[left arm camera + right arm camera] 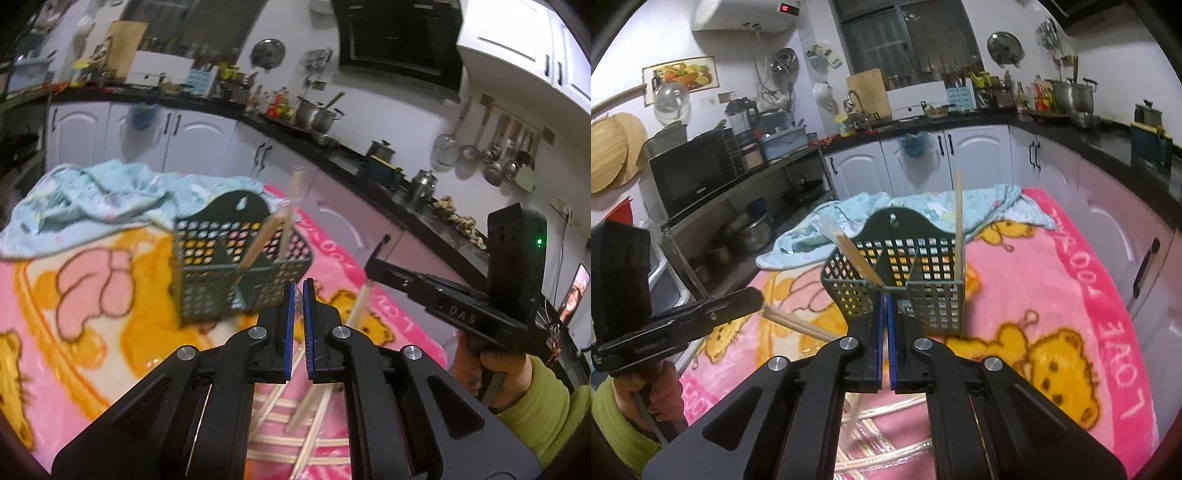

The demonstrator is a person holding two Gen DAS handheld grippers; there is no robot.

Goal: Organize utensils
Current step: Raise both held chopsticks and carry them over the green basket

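A dark green mesh utensil basket (236, 266) stands on a pink bear blanket (92, 295); it also shows in the right wrist view (908, 273). Wooden chopsticks (284, 221) lean inside it, one upright at its right side (958, 229). My left gripper (299, 291) is shut on a pair of wrapped chopsticks (798, 323), just right of the basket. My right gripper (886, 295) is shut, nothing visible between its pads, close in front of the basket. Several loose chopsticks (886, 435) lie on the blanket beneath both grippers.
A crumpled light blue cloth (849, 214) lies behind the basket. White cabinets (923, 162) and a dark counter with pots (317, 114) run behind and to the right. A microwave (690, 173) sits on shelves at left.
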